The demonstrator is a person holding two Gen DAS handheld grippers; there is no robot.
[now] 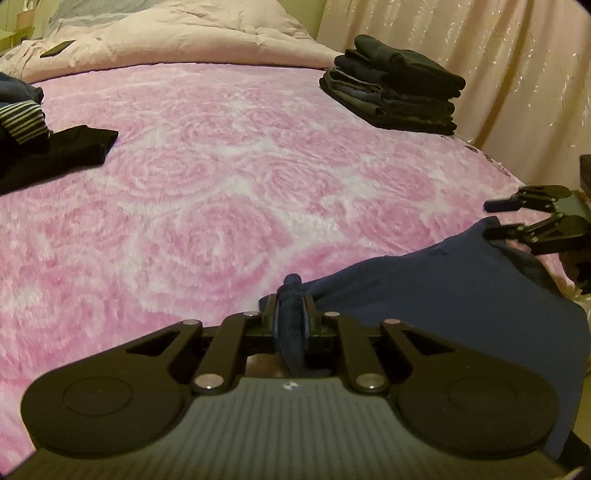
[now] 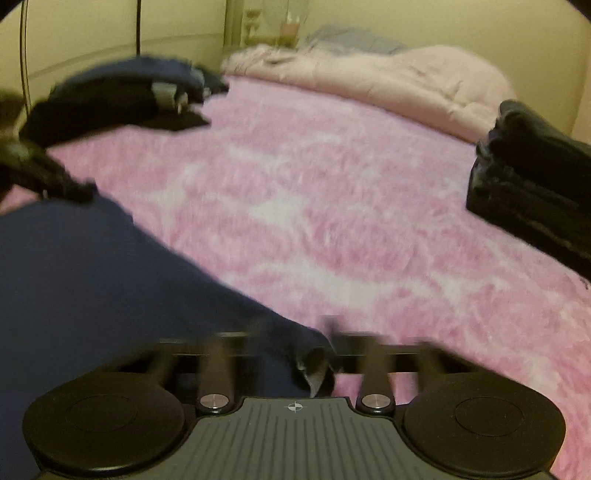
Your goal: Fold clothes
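Note:
A navy blue garment [image 1: 461,295] hangs stretched between my two grippers over the near edge of the pink bed. My left gripper [image 1: 290,314] is shut on a bunched edge of it. My right gripper [image 2: 314,354] is blurred in its own view, with a corner of the navy garment [image 2: 110,288] between its fingers. In the left wrist view the right gripper [image 1: 496,219] shows at the far right, fingers at the garment's other corner. The left gripper [image 2: 70,190] shows at the left edge of the right wrist view.
A pink fleece blanket [image 1: 221,177] covers the bed. A stack of folded dark clothes [image 1: 395,88] sits at the far right. A pile of unfolded dark and striped clothes [image 1: 33,136] lies at the left. A pale duvet [image 1: 184,33] is at the head, a curtain [image 1: 498,66] on the right.

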